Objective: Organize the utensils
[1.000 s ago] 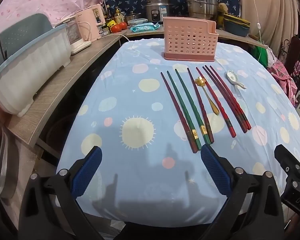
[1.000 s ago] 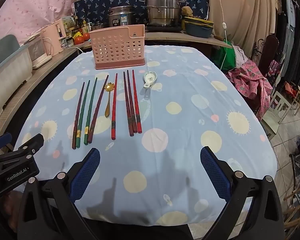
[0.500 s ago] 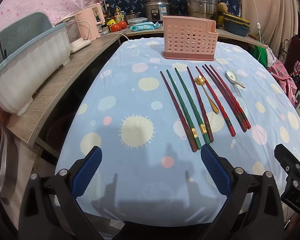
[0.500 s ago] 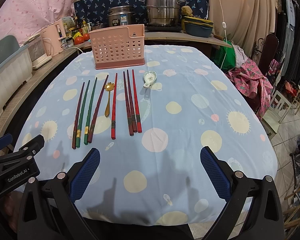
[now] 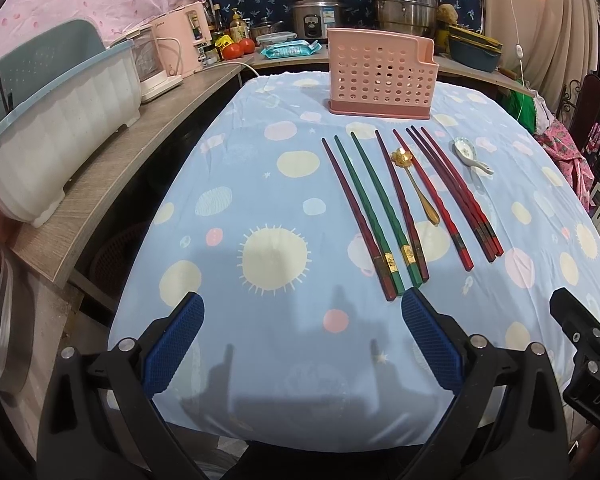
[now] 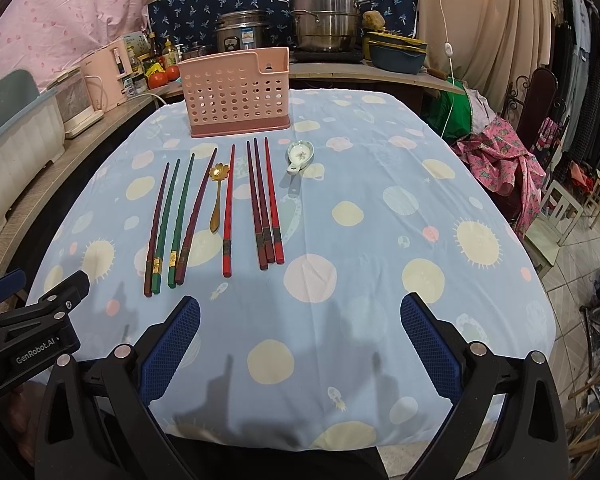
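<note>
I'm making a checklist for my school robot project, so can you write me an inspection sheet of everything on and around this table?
Surface: table covered by a blue cloth with sun and dot prints.
Job's things: pink holder upright at the far end; eight chopsticks lying in a row; gold spoon among them; white ceramic spoon at their right.
Clutter: nothing seen on the cloth.
Grippers: left gripper and right gripper both open, empty, at the near edge.
Cables: white cord hanging by the curtain.
Surroundings: steel pots and a kettle on side counters.

holder (image 6: 236, 94): perforated plastic | tablecloth (image 6: 360, 240): matt cloth | spoon (image 6: 217, 200): glossy metal
</note>
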